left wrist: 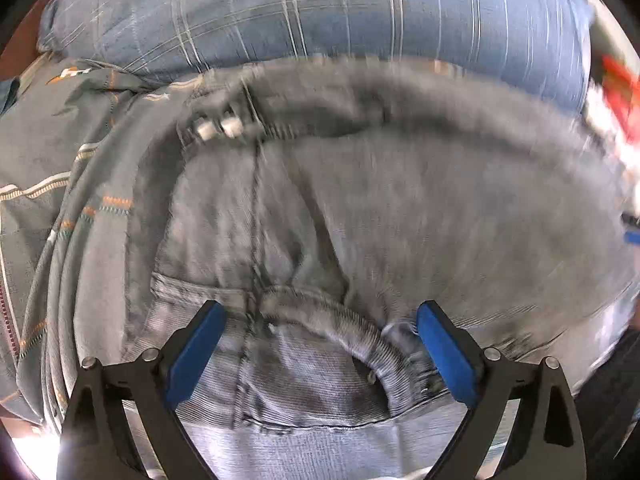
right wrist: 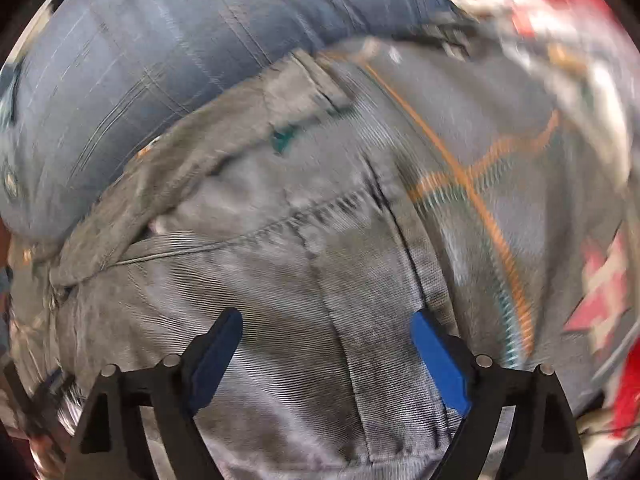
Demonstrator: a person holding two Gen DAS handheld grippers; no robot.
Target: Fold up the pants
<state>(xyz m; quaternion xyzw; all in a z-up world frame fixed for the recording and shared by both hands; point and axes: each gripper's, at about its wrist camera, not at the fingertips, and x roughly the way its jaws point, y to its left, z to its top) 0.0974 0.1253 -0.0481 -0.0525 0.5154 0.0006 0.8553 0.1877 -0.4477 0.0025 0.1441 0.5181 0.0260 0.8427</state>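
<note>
The left wrist view shows the left tongs spread wide, both blue pads apart with nothing clamped between them. Directly under and between the pads lies a pair of grey denim jeans, which fills the centre and lower part of the frame. A curved pocket opening with a small metal rivet sits between the pads, and a vertical seam runs up the middle left of the frame. The waistband arcs across the upper centre of the frame, with pale blurred fittings at its left end; what they are cannot be told. Above the waistband, along the top of the frame, lies a blue plaid pillow. At the left edge lies a grey bedspread with orange and white stitched stripes, bunched in folds against the jeans. A red and white item at the right edge is too blurred to identify. The right wrist view shows the right tongs also spread wide and holding nothing, positioned over the jeans, which fill the centre and lower part of the frame. A stitched seam crosses the centre, and a folded denim edge rises toward the upper left. The pillow occupies the upper left of the frame, and the bedspread, with orange stitched lines, occupies the right side. Both views carry motion blur, so fine detail is uncertain.
</note>
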